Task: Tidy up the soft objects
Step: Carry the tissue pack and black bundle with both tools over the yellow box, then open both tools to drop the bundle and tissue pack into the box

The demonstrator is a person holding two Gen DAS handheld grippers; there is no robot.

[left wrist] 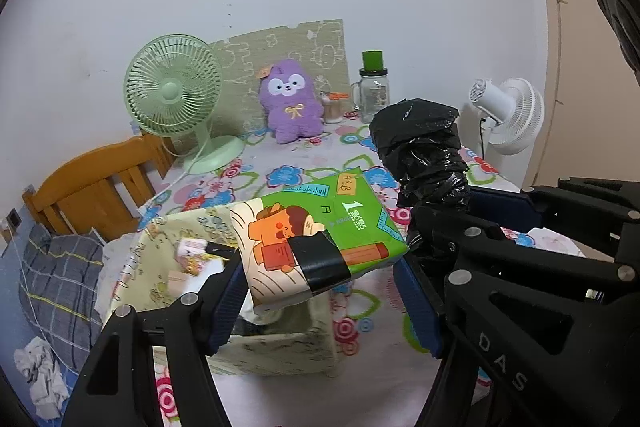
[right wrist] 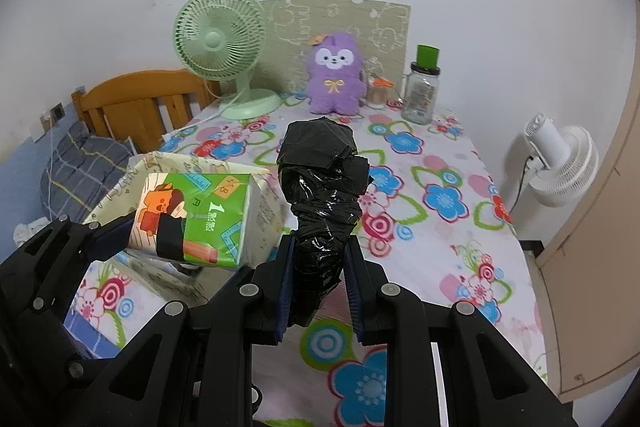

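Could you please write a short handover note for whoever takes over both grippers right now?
Left gripper: shut on the green tissue pack, held in the air above the fabric storage box.
Right gripper: shut on the black plastic-wrapped bundle, held upright above the floral tablecloth.
Purple plush toy sits at the back of the table by the green fan, untouched.
Done: both soft items are picked up. The box already holds a few small items.
Left: probably lower the tissue pack into the box, then the bundle, then perhaps the plush.
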